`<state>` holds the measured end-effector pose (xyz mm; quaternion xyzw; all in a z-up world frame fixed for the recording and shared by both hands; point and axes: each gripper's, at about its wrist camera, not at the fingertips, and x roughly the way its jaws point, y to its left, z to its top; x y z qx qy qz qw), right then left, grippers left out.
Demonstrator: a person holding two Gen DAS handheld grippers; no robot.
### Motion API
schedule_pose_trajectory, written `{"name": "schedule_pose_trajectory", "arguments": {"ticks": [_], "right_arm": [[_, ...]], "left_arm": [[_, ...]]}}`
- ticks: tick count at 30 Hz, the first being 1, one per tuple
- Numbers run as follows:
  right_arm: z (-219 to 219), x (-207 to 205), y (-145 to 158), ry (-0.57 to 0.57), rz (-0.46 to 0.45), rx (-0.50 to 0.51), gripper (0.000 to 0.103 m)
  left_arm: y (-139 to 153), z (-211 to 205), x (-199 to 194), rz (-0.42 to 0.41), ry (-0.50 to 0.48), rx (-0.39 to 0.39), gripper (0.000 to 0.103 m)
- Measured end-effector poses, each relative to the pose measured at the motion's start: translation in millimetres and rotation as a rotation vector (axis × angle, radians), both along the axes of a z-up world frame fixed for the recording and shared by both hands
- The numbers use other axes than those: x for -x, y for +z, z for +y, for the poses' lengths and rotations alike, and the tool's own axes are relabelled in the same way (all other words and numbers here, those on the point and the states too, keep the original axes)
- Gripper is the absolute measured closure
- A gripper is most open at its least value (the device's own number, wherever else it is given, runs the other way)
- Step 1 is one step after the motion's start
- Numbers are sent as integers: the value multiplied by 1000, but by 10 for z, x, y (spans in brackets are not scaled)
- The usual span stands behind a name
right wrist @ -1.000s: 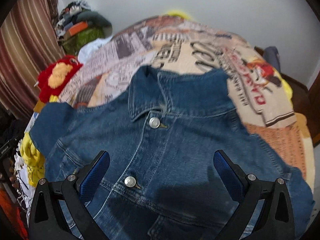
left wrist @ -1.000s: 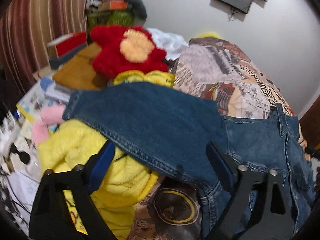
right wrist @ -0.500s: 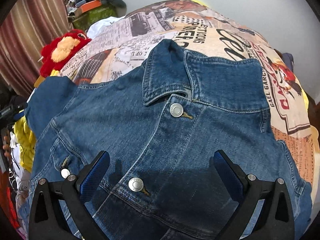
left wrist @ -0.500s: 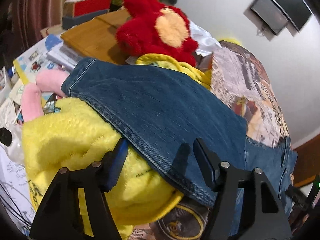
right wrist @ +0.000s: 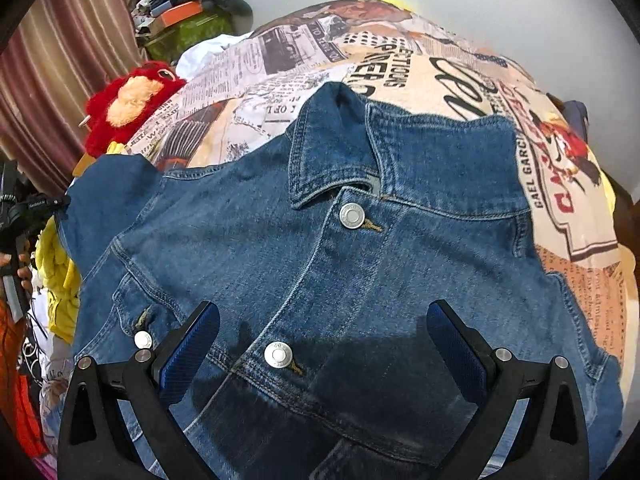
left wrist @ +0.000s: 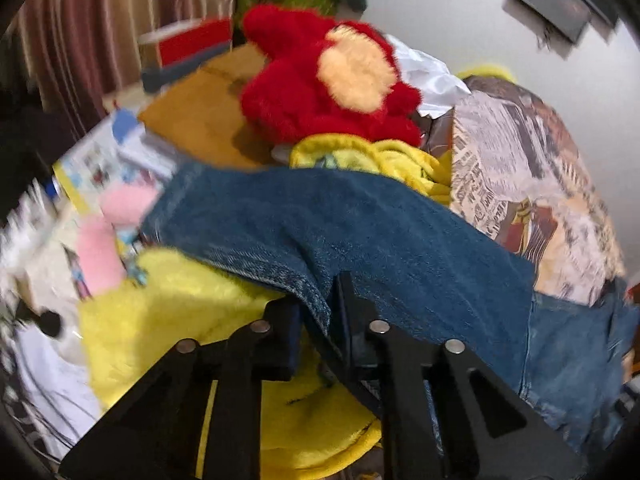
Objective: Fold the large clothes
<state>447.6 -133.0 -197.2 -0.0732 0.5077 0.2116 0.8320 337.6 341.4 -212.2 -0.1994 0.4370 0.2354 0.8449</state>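
One blue denim jacket with metal snap buttons [right wrist: 320, 280] is lying front side up on the bed, over a bedspread printed like old newspaper pages [right wrist: 400, 68], with its collar pointing toward the far wall. Its long denim sleeve [left wrist: 340, 232] is stretching sideways off the bed edge and is resting over a fluffy yellow blanket [left wrist: 180, 320]. The left gripper [left wrist: 320, 320] is closing its jaws on the lower hem of this sleeve, and the fold of denim is already sitting between the black fingers; I think it is taking the sleeve there to bring it across the body of the jacket. The right gripper [right wrist: 320, 344] is hovering low over the chest, its blue-padded jaws standing wide apart with nothing between them, maybe to keep the front flat during the fold. A red plush toy with a pale face [left wrist: 340, 80] is lying near the sleeve, beside a striped curtain [right wrist: 60, 80]. The sleeve cuff is blurred, the jacket's lower part is cut off below, and the pink soft thing [left wrist: 104, 240] is hard to identify.
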Motion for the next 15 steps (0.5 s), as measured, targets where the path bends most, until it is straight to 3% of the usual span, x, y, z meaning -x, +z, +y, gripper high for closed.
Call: {"name": "schedule_pose_trajectory", "arguments": {"ticks": [5,10,15], "right_arm": [[-108,31,69,-20,3,-5,0],[-267,97,176,-49,0,-16,0],[-392,184,338,-49,-35,-7,0]], "left_arm": [[452,-444,-123,-43,-104,-166,93],[933,-941,-196,-174,-237,-168,96],[1111,-1617,-310,-218,-420,-130,96]]}}
